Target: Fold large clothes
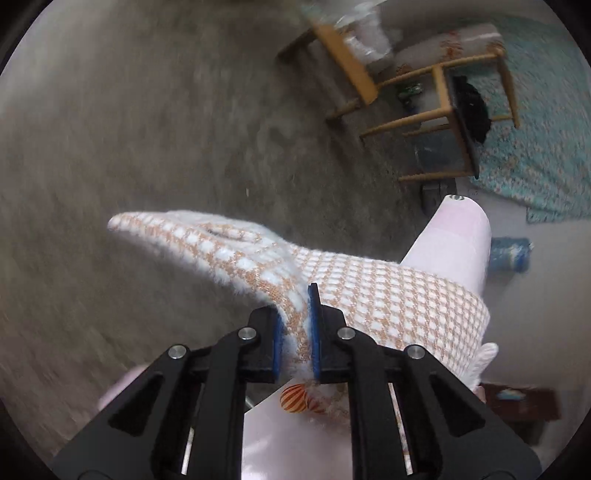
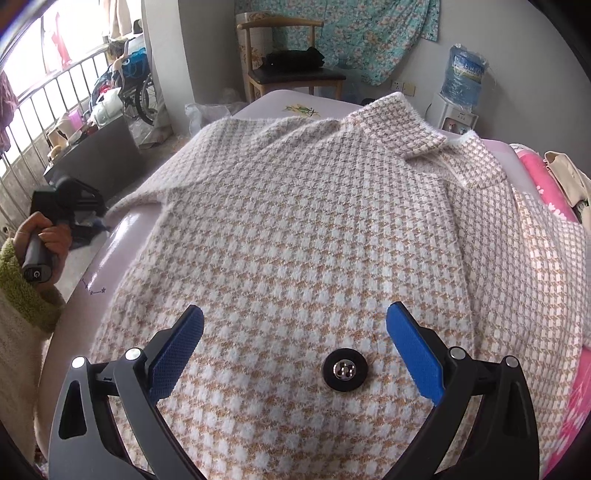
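We've got the left gripper (image 1: 297, 332) pinched on the checked coat's (image 2: 295, 229) sleeve edge hanging off the pink table's (image 2: 122, 236) left side, while the right gripper (image 2: 295, 354), jaws spread & empty, hovers over the hem w/ the coat running lengthwise ahead toward its collar (image 2: 399, 125).

A wooden chair (image 2: 291, 70) with a dark seat stands against the far wall, a black bundle (image 2: 295, 58) lying on it. Behind it hangs a turquoise floral cloth (image 2: 369, 33). To the right a water dispenser (image 2: 456, 116) carries a blue bottle (image 2: 464, 75). At the left, by the railing (image 2: 48, 99), a wheelchair (image 2: 138, 85) is parked. A pink floral blanket (image 2: 546, 192) lies at the right edge.
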A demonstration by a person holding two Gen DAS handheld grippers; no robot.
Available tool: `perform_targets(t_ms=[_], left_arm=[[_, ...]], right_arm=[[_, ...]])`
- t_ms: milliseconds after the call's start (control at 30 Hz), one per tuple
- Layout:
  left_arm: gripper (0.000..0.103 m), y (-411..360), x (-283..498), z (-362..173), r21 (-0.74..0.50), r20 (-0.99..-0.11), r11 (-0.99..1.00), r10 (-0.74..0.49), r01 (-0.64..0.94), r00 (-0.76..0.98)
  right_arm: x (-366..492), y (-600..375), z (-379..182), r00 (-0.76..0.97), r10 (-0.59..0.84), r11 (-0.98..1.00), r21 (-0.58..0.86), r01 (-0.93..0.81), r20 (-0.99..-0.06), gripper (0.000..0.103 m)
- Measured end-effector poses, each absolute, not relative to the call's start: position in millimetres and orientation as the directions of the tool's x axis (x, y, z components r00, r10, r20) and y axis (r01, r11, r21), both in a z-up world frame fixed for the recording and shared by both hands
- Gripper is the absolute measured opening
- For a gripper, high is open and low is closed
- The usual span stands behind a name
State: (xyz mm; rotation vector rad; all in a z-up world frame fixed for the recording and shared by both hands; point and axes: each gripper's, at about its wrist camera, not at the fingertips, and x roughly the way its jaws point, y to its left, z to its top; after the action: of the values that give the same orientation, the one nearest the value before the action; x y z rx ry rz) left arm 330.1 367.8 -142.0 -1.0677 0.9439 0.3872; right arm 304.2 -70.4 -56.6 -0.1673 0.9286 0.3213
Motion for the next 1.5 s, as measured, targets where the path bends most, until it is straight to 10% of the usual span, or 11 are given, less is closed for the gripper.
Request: perform_targets(t_ms=[167,300,400,467,533,767,1000,1233,1500], left_arm=[[0.01,256.9,330.4,38.0,-0.118,-0.625,0.9,0.261,-0.419,0.736],[0.014,125.5,315.1,99.7,0.203,-0.461,0.969,0.219,-0.138,0.86],[0.024,45.9,299.5,84.7,0.306,-0.493,0.949,0.096,0.069,0.865],[0.053,11.8,290.8,53.1,0.288,-0.574,0.939,0.012,0.188,0.819],[0.061,-7.4,290.1,13.4,0.226,-0.684,0.937,-0.042,0.266,0.728],[0.072,23.9,285.9,-57.2,-0.095,-0.807,0.966,-0.217,0.242,0.549],[0.072,70.7,304.3,-79.1,-0.092,-0.837,0.994,-0.105,0.051,0.538],[0.072,78.0,300.6,-77.6,-0.109,-0.805,0.993,-0.11,0.036,0.583],[0.032,94.5,300.2,-71.7,-0.095,-0.785,0.995,-0.051,-0.039,0.618]], right_arm=[[293.7,-102.5,-31.0,0.613,0.171,0.961,-0.007,-0.277,-0.771,0.097],[282.2,-141.2,-12.4,0.653,0.1,0.985,-0.02,-0.174,-0.751,0.097],[272.8,-175.8,-2.5,0.67,0.032,0.996,-0.03,-0.081,-0.742,0.097],[264.8,-198.7,1.4,0.673,-0.017,0.999,-0.038,-0.017,-0.739,0.097],[257.8,-222.4,3.7,0.667,-0.051,0.999,-0.031,0.041,-0.743,0.097],[260.8,-292.4,-6.3,0.592,0.041,0.983,0.137,0.118,-0.805,0.097],[325.7,-304.5,-40.0,0.412,0.571,0.768,0.64,0.04,-0.711,0.097],[382.6,-264.5,-91.6,0.265,0.619,0.746,0.659,0.095,-0.739,0.065],[390.2,-234.6,-92.6,0.258,0.5,0.849,0.527,0.043,-0.827,0.011]])
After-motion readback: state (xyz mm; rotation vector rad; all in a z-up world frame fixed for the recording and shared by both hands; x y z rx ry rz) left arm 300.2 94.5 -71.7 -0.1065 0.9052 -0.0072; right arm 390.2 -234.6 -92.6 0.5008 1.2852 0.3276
